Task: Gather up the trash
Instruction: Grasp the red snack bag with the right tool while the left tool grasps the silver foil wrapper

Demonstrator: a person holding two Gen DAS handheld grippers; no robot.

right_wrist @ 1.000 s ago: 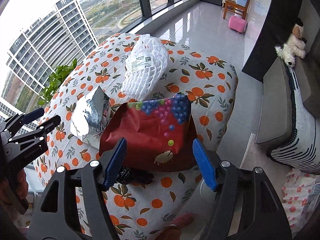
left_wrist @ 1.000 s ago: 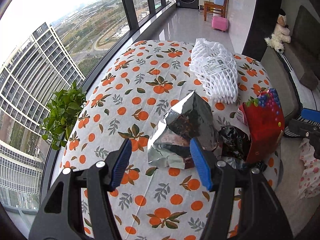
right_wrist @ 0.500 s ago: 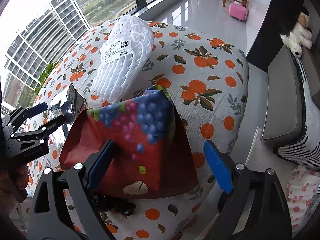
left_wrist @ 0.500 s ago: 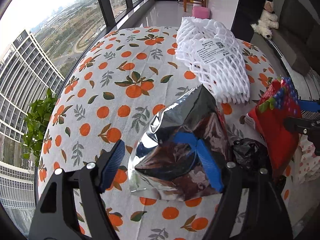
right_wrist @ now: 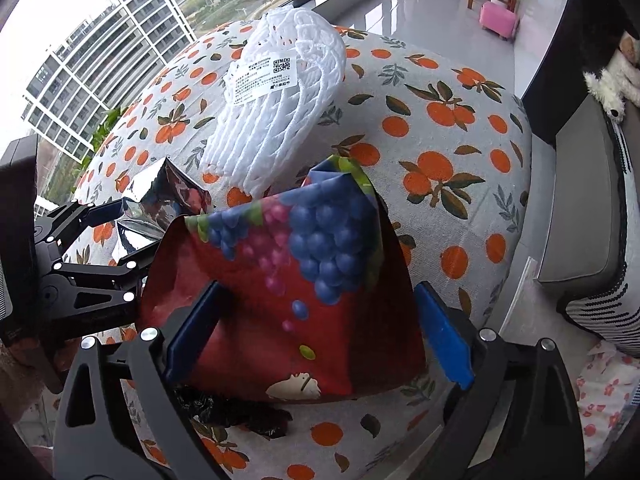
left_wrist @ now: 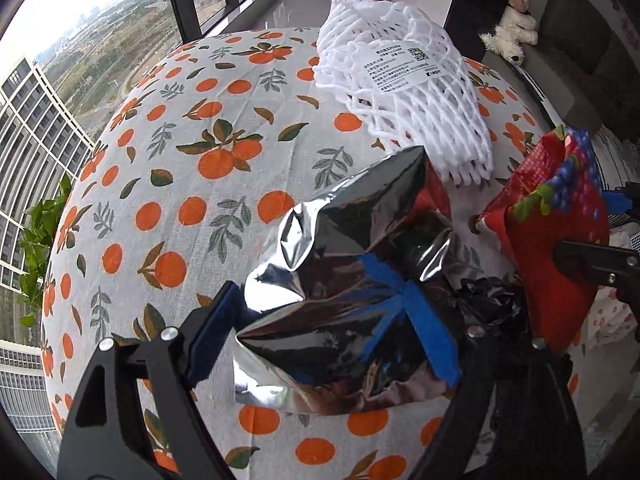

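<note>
The left gripper [left_wrist: 324, 336] stands wide, its jaws having just been opening, with the crumpled silver foil bag [left_wrist: 352, 280] between the blue pads – neither pad clearly presses it. The right gripper [right_wrist: 316, 336] is spread wide too, straddling the red grape-printed bag [right_wrist: 292, 280] without visibly squeezing it. A black plastic scrap [right_wrist: 236, 412] lies under that bag's near edge. Beyond both – on the orange-patterned tablecloth [left_wrist: 224, 128] – rests the white foam net [right_wrist: 280, 108] with its label.

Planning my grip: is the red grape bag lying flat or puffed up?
Puffed up: the red grape bag tents above the tablecloth, peak raised, sides sloping down.
</note>
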